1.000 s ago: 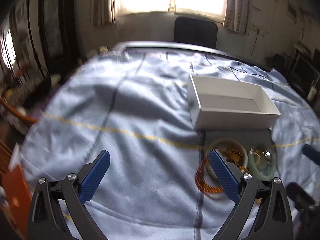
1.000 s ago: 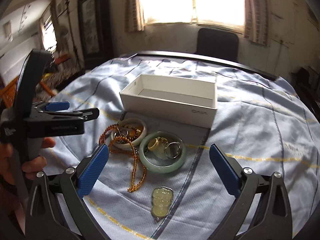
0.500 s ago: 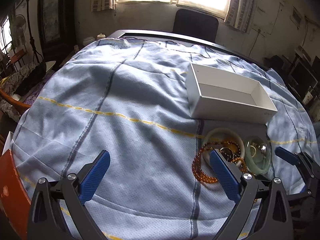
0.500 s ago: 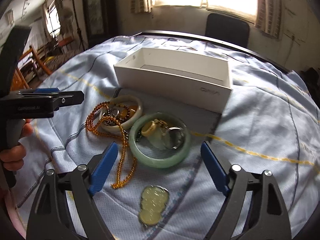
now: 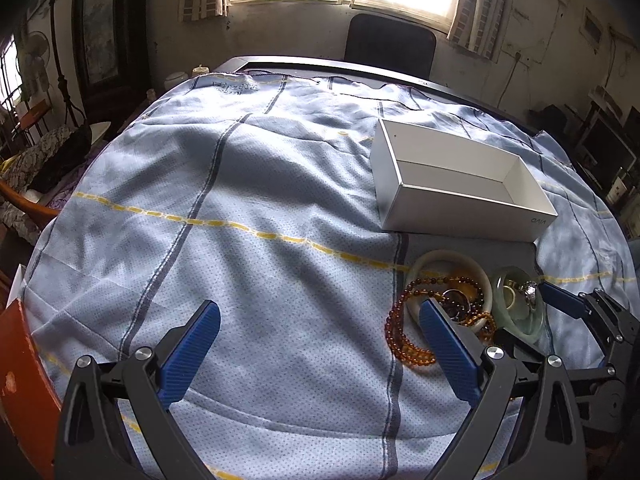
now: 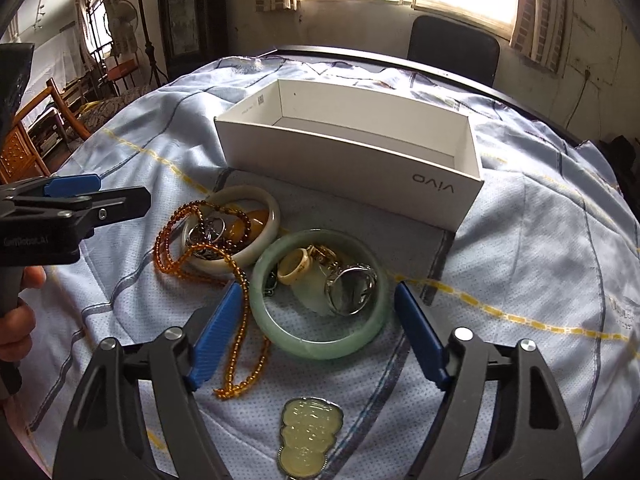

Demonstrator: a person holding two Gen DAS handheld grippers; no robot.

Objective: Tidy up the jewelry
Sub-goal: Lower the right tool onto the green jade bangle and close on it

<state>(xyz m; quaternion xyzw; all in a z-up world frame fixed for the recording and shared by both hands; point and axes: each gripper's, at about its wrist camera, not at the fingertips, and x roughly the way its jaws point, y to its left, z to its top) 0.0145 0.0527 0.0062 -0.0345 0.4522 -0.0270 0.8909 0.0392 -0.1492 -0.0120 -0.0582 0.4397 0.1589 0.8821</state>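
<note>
A white open box (image 6: 348, 168) stands on the blue cloth. In front of it lie a cream bangle (image 6: 273, 216) holding rings and dark beads, an amber bead string (image 6: 168, 248), and a green bangle (image 6: 320, 344) with a cream ring (image 6: 296, 266) and a silver ring (image 6: 352, 288) inside it. A pale green pendant (image 6: 310, 436) lies nearest. My right gripper (image 6: 318, 292) is open, its blue fingers on either side of the green bangle. My left gripper (image 5: 316, 308) hangs open over bare cloth, left of the amber beads (image 5: 394, 332) and cream bangle (image 5: 424, 264); box (image 5: 460, 184) beyond.
The blue cloth (image 5: 240, 200) covers a round table with a dark rim. A black chair (image 5: 390, 44) stands behind it under the windows. An orange object (image 5: 20, 368) sits at the near left edge. A hand (image 6: 16, 320) holds the left gripper's handle.
My right gripper has come forward and lower, so its fingers now flank the green bangle. The left gripper's view has steadied and drawn slightly nearer the bead pile.
</note>
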